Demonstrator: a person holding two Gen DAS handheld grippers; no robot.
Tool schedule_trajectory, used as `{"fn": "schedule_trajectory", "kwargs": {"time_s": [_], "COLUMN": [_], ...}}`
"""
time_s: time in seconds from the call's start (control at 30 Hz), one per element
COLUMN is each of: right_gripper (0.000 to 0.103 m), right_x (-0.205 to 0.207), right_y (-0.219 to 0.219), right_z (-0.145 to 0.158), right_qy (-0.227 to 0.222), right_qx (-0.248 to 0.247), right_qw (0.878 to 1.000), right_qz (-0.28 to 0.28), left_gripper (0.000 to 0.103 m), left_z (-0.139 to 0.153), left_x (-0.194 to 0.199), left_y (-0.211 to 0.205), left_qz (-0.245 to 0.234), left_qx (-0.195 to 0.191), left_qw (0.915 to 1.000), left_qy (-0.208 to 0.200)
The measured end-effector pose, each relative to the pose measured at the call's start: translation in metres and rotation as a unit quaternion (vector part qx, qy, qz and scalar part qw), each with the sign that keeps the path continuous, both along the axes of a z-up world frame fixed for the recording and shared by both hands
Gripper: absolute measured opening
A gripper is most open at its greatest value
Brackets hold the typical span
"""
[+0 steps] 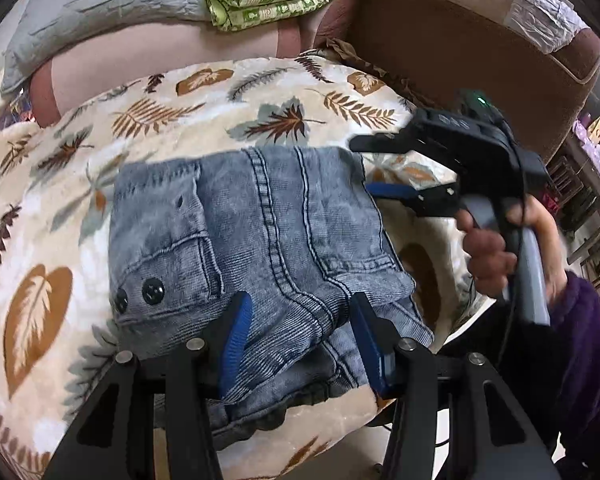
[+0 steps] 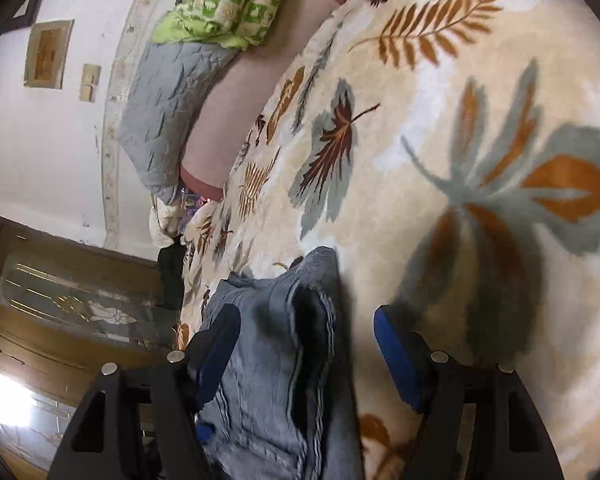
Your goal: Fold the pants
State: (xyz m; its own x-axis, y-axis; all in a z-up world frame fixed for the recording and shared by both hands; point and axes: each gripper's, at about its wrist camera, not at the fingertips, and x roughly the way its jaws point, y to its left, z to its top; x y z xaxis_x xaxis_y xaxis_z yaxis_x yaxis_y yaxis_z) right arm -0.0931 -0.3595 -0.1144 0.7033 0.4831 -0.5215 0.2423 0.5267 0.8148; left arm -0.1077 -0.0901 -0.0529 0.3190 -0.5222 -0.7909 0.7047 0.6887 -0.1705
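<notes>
My left gripper [image 1: 300, 344] stands part open, its pads either side of the jeans [image 1: 256, 240] but not pinching. At two o'clock my right gripper [image 1: 374, 170] gapes wide at the bundle's far corner, nothing held. The pants lie folded into a compact stack on the leaf-print blanket [image 1: 172, 112], so I judge the folding about done, perhaps a last smoothing left. Layers beneath are hidden, and the near edge is cut off behind my fingers.

Pants [image 2: 268, 380] cut off by bottom edge, right gripper [image 1: 370, 168] motion-blurred, sleeve [image 1: 580, 340] cropped at right edge
</notes>
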Motion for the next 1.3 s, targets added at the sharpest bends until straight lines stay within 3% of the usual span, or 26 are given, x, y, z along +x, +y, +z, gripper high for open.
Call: {"fn": "schedule_trajectory", "kwargs": {"time_s": [0.03, 0.1, 0.13, 0.2, 0.23, 0.43, 0.53, 0.63, 0.77, 0.9, 1.0, 1.07, 1.2, 1.3], "right_gripper": [0.072, 0.052, 0.029, 0.023, 0.021, 0.019, 0.019, 0.020, 0.025, 0.026, 0.026, 0.026, 0.026, 0.026], "right_x": [0.007, 0.019, 0.021, 0.026, 0.027, 0.056, 0.066, 0.073, 0.058, 0.029, 0.022, 0.024, 0.037, 0.049], "right_y": [0.002, 0.012, 0.018, 0.032, 0.034, 0.036, 0.028, 0.023, 0.023, 0.028, 0.048, 0.065, 0.088, 0.095], "right_z": [0.000, 0.006, 0.015, 0.032, 0.034, 0.040, 0.024, -0.003, 0.019, 0.048, 0.065, 0.069, 0.060, 0.045], "right_qy": [-0.001, -0.013, -0.020, -0.029, -0.034, -0.043, -0.007, 0.036, 0.000, -0.056, -0.098, -0.117, -0.104, -0.073], "right_qx": [0.001, -0.005, -0.037, -0.103, -0.105, -0.138, -0.154, -0.120, -0.145, -0.191, -0.213, -0.220, -0.233, -0.239], "right_qw": [1.000, 0.999, 0.998, 0.993, 0.992, 0.988, 0.987, 0.991, 0.989, 0.980, 0.972, 0.967, 0.964, 0.965], "right_qz": [0.010, 0.036, 0.044, 0.052, 0.057, 0.048, 0.043, 0.043, 0.032, 0.007, 0.028, 0.046, 0.070, 0.078], "left_gripper": [0.052, 0.052, 0.052, 0.052, 0.052, 0.052, 0.052, 0.052, 0.052, 0.054, 0.061, 0.061, 0.061, 0.061], "left_z": [-0.003, -0.007, -0.009, -0.014, -0.017, -0.026, -0.037, -0.039, -0.019, 0.024, 0.043, 0.040, 0.014, -0.012], "left_x": [0.000, -0.001, 0.000, 0.003, 0.007, 0.031, 0.045, 0.043, 0.026, 0.009, 0.020, 0.039, 0.078, 0.099], "left_y": [-0.002, -0.004, -0.006, -0.008, -0.009, -0.025, -0.032, -0.033, -0.025, 0.004, 0.024, 0.033, 0.037, 0.025], "left_qz": [-0.002, -0.005, -0.007, -0.010, -0.011, -0.011, -0.008, -0.014, -0.021, -0.028, 0.012, 0.045, 0.113, 0.134], "left_qx": [-0.003, -0.008, -0.010, -0.015, -0.017, -0.035, -0.042, -0.038, -0.033, -0.075, -0.062, -0.043, -0.002, 0.018], "left_qw": [1.0000, 0.9999, 0.9999, 0.9996, 0.9995, 0.9980, 0.9963, 0.9972, 0.9984, 0.9968, 0.9969, 0.9969, 0.9935, 0.9902], "left_qy": [0.003, 0.007, 0.010, 0.019, 0.024, 0.051, 0.075, 0.063, 0.042, -0.006, -0.047, -0.048, -0.006, 0.034]}}
